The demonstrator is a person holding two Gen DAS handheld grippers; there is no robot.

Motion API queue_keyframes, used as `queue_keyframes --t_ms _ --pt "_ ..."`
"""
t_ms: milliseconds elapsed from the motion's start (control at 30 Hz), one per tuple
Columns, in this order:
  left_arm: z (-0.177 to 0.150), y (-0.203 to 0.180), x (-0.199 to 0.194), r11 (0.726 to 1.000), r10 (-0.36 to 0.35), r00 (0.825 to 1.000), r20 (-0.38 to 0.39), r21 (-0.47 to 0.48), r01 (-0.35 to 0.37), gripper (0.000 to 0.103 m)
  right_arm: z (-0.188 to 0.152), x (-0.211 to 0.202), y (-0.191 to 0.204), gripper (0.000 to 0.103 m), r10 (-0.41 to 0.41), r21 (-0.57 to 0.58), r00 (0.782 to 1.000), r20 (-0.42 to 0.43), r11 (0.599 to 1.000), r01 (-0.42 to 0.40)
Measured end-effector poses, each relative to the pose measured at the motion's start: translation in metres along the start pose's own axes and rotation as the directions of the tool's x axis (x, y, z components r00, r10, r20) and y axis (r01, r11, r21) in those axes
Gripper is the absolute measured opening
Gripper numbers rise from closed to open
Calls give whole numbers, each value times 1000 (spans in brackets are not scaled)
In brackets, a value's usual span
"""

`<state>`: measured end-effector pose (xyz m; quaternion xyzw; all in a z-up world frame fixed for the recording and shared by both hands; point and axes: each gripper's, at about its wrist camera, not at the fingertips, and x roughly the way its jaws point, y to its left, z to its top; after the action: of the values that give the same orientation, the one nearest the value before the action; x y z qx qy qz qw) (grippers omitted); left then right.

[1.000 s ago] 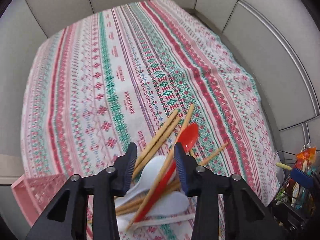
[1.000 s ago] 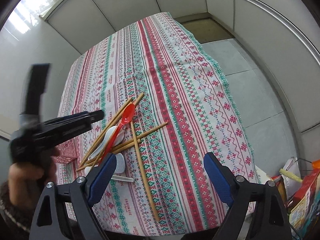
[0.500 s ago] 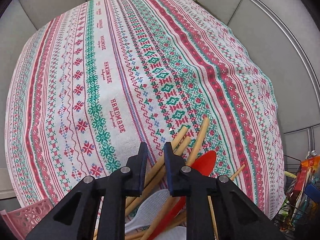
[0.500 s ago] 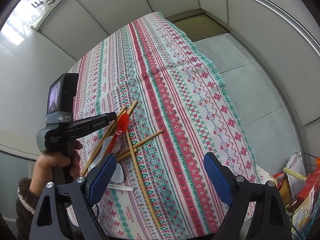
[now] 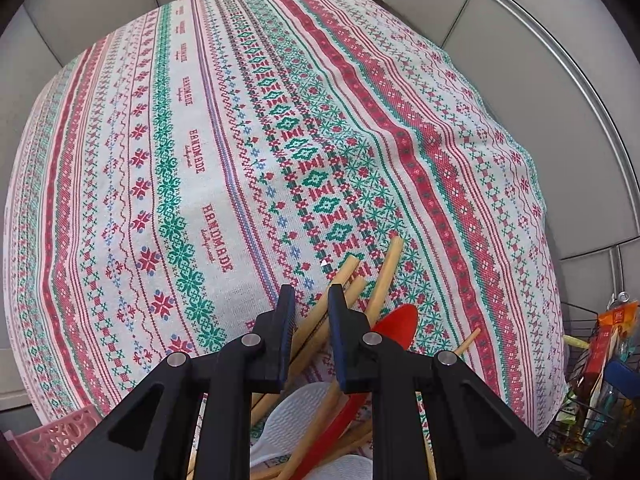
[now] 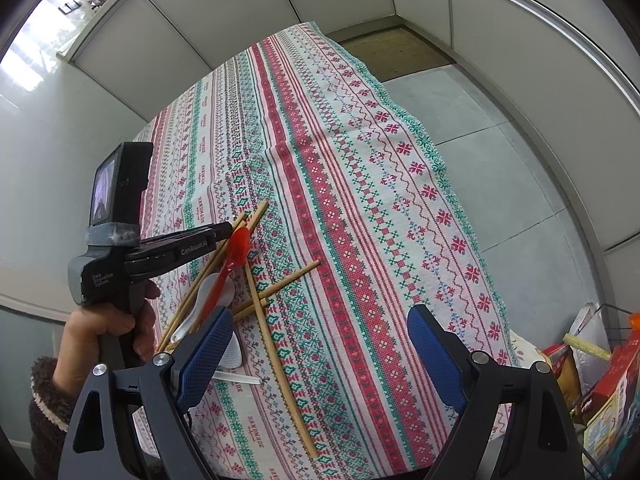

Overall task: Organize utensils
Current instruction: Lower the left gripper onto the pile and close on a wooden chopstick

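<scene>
Several wooden chopsticks (image 6: 280,360), a red spoon (image 6: 240,244) and white spoons (image 6: 208,288) lie in a crossed pile on the patterned tablecloth (image 6: 360,200). My left gripper (image 5: 311,300) points steeply down into the pile's far end. Its jaws are narrowed on a pair of chopsticks (image 5: 344,276) that runs between them, with the red spoon (image 5: 400,320) just to the right. The right wrist view shows the left gripper (image 6: 224,232) touching the pile, held by a hand (image 6: 108,328). My right gripper (image 6: 318,320) hangs wide open over the table's near part, nothing between its fingers.
A pink perforated basket (image 5: 52,440) sits at the table's near left corner. A wire basket (image 5: 600,360) of packets stands on the floor to the right, off the table's edge. Grey wall panels surround the table. One long chopstick reaches toward the near edge.
My left gripper came down and forward onto the pile's far end, and its jaws narrowed around two chopsticks. The right gripper stayed open and still.
</scene>
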<state>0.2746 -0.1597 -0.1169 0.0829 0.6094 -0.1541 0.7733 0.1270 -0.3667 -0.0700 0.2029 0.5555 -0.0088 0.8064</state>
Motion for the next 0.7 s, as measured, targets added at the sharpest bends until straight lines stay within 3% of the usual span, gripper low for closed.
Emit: queue_keyframes --t_ms 100,400,700 --pt "4 1 4 999 42 999 4 0 -42 18 0 0 0 90 0 -1 1000 0 1000 0" --pt "4 1 4 999 -30 999 -17 10 30 16 1 -1 -5 90 -1 9 1000 0 1000 1" --pt "-9 -15 9 994 76 997 -26 80 -74 18 1 -2 -7 90 0 10 1000 0 1000 0"
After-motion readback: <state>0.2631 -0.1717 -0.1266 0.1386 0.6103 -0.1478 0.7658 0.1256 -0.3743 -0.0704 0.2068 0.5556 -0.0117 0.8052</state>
